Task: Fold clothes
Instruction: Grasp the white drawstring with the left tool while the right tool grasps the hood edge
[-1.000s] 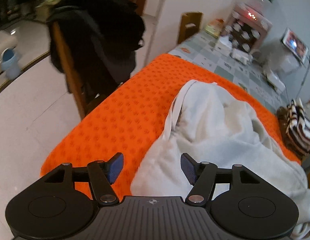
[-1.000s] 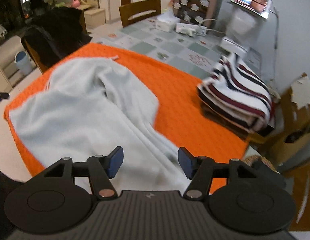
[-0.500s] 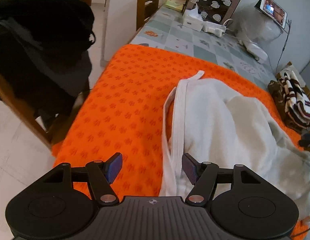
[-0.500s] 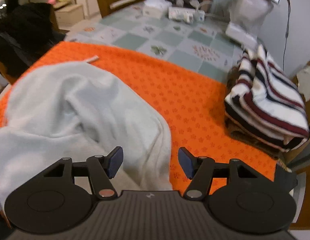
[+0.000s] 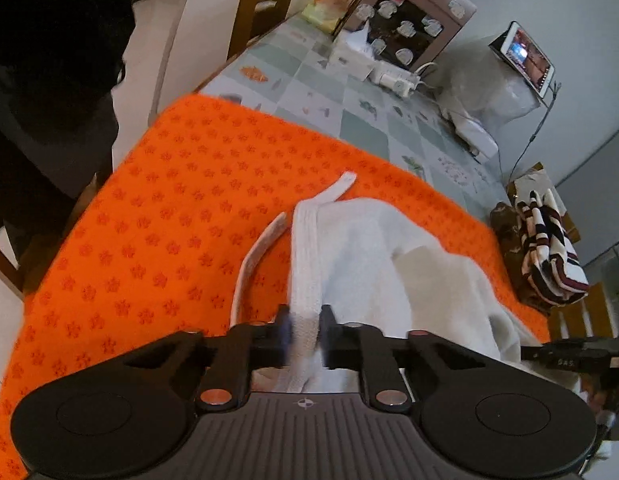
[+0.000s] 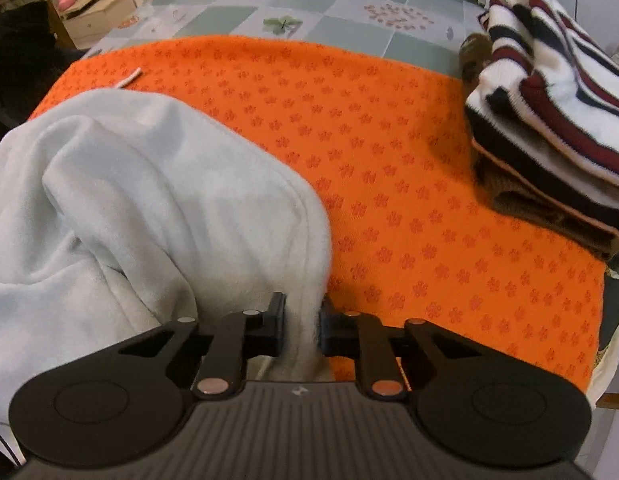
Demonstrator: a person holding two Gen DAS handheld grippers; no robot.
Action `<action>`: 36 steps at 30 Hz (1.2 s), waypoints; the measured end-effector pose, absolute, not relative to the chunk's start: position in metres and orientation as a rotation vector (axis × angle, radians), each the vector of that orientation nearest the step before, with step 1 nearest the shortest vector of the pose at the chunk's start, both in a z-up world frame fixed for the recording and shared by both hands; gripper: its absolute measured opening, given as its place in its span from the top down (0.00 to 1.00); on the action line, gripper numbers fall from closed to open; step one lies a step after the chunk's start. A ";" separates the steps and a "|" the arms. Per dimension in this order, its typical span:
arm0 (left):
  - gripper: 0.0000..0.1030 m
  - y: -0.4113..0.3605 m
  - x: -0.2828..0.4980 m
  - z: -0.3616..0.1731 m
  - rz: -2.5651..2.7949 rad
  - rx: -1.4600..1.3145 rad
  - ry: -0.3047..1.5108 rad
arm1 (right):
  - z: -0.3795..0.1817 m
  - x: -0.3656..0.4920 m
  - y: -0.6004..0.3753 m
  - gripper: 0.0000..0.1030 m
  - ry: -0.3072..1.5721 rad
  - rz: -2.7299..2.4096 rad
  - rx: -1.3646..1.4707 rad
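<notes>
A white fleece garment (image 6: 149, 200) lies rumpled on an orange mat with a small flower pattern (image 5: 157, 216) that covers the near part of the surface, over a tablecloth of grey-green and white squares (image 5: 349, 120).

The left gripper (image 5: 305, 338) is closing its fingers (image 5: 284, 332) on the garment's ribbed white hem band (image 5: 305, 248), and a fold of that band fills the gap between the pads. The band runs away from the gripper toward the far side, ending beside a flat white drawstring (image 5: 261, 244) that curves over the mat just to its left.

The right gripper (image 6: 301, 330) is likewise closing, its fingers (image 6: 278, 322) pinching the garment's right-hand edge, where the cloth hangs down in a narrow fold between the pads. Most of the garment bulks up to the left of this gripper.

At the right edge of the mat a folded knit with white, dark red and black stripes (image 6: 549, 92) sits on top of a brown folded cloth (image 6: 529, 204), well apart from the white garment.

At the far end of the surface stand a cabinet with cup stickers (image 5: 405, 20) and a lit tablet on a stand (image 5: 527, 56).
</notes>
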State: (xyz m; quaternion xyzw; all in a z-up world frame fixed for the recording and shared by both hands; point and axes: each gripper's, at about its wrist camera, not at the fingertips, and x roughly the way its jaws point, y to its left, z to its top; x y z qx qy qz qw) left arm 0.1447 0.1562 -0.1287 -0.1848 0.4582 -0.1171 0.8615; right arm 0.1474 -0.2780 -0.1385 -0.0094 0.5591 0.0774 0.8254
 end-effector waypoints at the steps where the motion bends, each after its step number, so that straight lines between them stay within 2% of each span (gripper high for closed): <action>1: 0.90 0.154 0.141 -0.124 -0.251 -0.380 0.951 | -0.134 0.146 -0.279 0.87 1.177 0.156 -0.029; 10: 0.91 0.113 0.084 -0.071 -0.490 -0.242 0.926 | -0.064 0.126 -0.323 0.89 1.032 0.011 -0.083; 15: 0.91 0.089 0.070 -0.079 -0.600 -0.203 1.007 | -0.007 0.116 -0.358 0.89 0.943 -0.097 -0.181; 18: 0.90 0.077 0.068 -0.087 -0.636 -0.182 1.057 | 0.002 0.115 -0.381 0.89 0.970 -0.149 -0.230; 20: 0.87 0.072 0.065 -0.087 -0.637 -0.165 1.064 | -0.002 0.115 -0.398 0.89 1.018 -0.160 -0.218; 22: 0.73 0.073 0.064 -0.083 -0.624 -0.164 1.046 | -0.018 0.115 -0.407 0.89 1.070 -0.158 -0.222; 23: 0.69 0.074 0.064 -0.081 -0.616 -0.166 1.036 | -0.026 0.113 -0.410 0.88 1.089 -0.156 -0.222; 25: 0.51 0.079 0.067 -0.074 -0.582 -0.181 1.007 | -0.038 0.110 -0.414 0.87 1.113 -0.160 -0.217; 27: 0.44 0.088 0.074 -0.067 -0.542 -0.210 0.977 | -0.045 0.106 -0.414 0.87 1.116 -0.160 -0.195; 36: 0.42 0.098 0.132 -0.083 -0.454 -0.263 0.994 | -0.056 0.099 -0.412 0.87 1.107 -0.159 -0.152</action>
